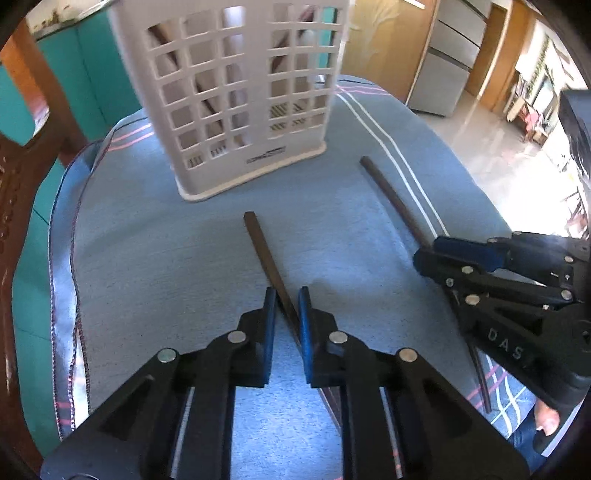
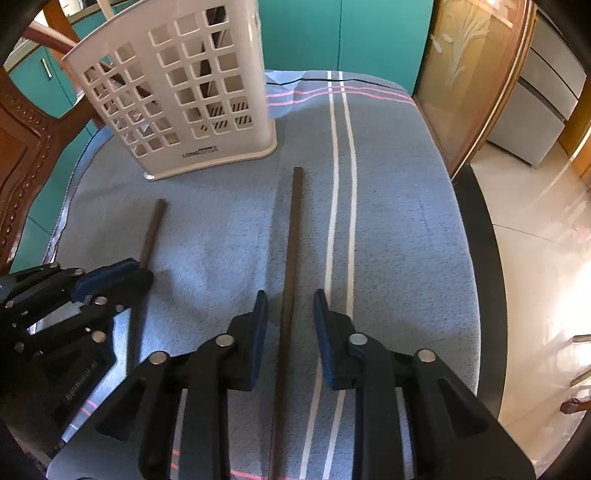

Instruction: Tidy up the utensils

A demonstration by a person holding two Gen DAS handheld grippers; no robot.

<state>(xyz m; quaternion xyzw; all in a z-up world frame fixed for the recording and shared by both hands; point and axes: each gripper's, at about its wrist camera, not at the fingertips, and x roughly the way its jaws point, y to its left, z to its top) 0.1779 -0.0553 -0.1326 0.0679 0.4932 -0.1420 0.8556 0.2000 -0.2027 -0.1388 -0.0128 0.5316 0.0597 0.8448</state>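
Two dark brown chopsticks lie on a blue-grey cloth. My left gripper (image 1: 287,295) is open, its jaws on either side of the left chopstick (image 1: 264,251), just above the cloth. My right gripper (image 2: 290,297) is open wider and straddles the right chopstick (image 2: 293,236). The right chopstick (image 1: 391,195) and right gripper (image 1: 436,254) also show in the left wrist view; the left chopstick (image 2: 151,232) and left gripper (image 2: 122,273) show in the right wrist view. A white lattice utensil basket (image 1: 236,96) (image 2: 177,92) stands upright at the far side, with utensils inside.
The cloth (image 2: 388,221) covers a rounded table and has white and pink stripes. A carved wooden chair (image 2: 22,147) stands at the left. Teal cabinets (image 2: 332,33) stand behind. The table's right edge (image 2: 476,236) drops to a shiny tiled floor.
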